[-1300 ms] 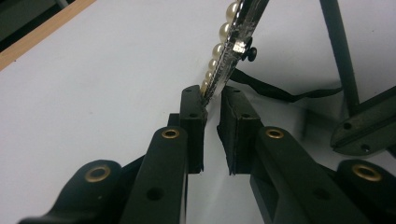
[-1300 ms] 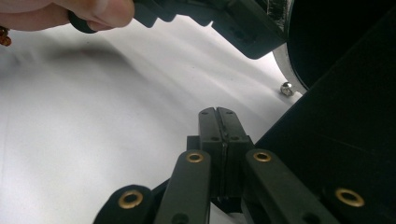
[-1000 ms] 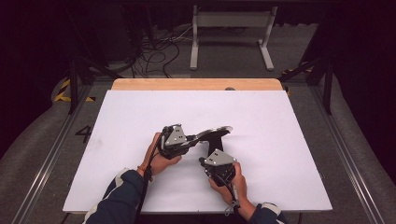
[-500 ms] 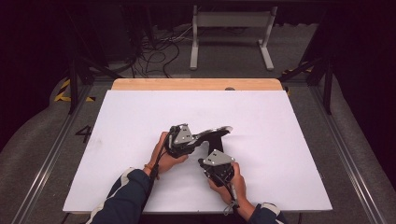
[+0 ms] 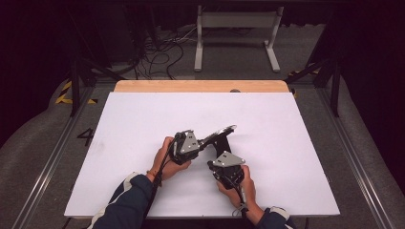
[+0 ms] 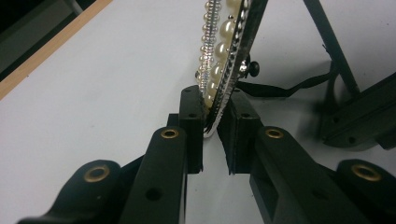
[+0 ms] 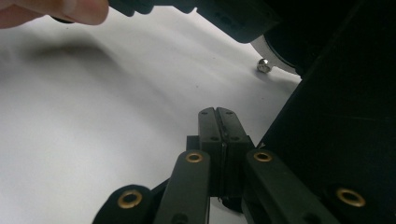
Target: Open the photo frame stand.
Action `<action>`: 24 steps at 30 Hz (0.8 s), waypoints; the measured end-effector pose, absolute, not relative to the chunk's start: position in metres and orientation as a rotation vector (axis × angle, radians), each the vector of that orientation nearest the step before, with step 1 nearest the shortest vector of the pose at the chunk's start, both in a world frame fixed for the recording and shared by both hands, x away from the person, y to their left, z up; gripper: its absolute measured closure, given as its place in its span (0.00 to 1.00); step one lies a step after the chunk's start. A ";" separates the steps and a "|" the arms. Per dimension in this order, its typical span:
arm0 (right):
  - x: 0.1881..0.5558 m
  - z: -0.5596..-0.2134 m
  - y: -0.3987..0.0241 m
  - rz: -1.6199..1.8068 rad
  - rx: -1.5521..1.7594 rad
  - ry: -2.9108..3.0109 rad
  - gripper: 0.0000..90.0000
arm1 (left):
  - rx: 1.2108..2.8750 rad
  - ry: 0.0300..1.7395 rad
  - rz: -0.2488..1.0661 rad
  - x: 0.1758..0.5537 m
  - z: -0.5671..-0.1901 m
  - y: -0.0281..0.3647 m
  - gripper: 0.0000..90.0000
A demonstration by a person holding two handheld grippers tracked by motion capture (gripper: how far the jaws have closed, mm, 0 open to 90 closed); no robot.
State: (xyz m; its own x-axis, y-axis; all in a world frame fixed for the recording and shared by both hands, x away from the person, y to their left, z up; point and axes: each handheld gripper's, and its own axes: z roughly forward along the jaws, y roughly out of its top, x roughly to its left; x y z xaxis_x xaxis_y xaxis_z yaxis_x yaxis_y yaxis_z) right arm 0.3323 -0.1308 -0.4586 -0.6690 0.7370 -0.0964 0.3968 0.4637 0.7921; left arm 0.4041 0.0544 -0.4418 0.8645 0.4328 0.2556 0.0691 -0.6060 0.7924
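The white rectangular surface (image 5: pixel 143 114) carries the work near the middle of its near edge. There a pearl-and-silver rimmed picture frame with a black back stand (image 5: pixel 220 132) is held tilted, so its stand can be worked. Its long axis runs toward the far right corner. The left tool (image 6: pixel 211 122) has just been closing and clamps the frame's rim; the right tool (image 7: pixel 218 122) is fully closed, empty, beside the stand.

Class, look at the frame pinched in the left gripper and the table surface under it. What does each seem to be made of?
Frame: apparently shiny silver metal, its edge set with glossy cream beads that look like pearls, possibly imitation. Table: smooth matt white board, with a bare wooden strip along the far edge.
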 end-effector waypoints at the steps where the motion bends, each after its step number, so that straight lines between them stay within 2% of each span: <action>1: 0.332 -0.459 -0.131 1.074 0.948 2.288 1.00 | 2.183 0.357 0.540 0.403 -0.442 0.055 0.89; 7: 0.332 -0.457 -0.136 1.071 0.946 2.320 1.00 | 2.214 0.316 0.559 0.397 -0.439 0.055 0.89; 19: 0.337 -0.455 -0.151 1.077 0.915 2.349 1.00 | 2.214 0.308 0.507 0.396 -0.438 0.056 0.87; 24: 0.339 -0.454 -0.153 1.084 0.897 2.368 0.99 | 2.185 0.333 0.436 0.402 -0.441 0.057 0.83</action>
State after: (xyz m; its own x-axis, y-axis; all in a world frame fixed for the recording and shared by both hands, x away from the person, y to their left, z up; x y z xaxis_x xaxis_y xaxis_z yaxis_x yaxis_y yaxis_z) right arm 0.3387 -0.1535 -0.4543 -0.7215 0.6880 -0.0777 0.3908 0.4973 0.7746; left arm 0.4016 0.0572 -0.4411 0.9034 0.3840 0.1910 0.0839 -0.5950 0.7993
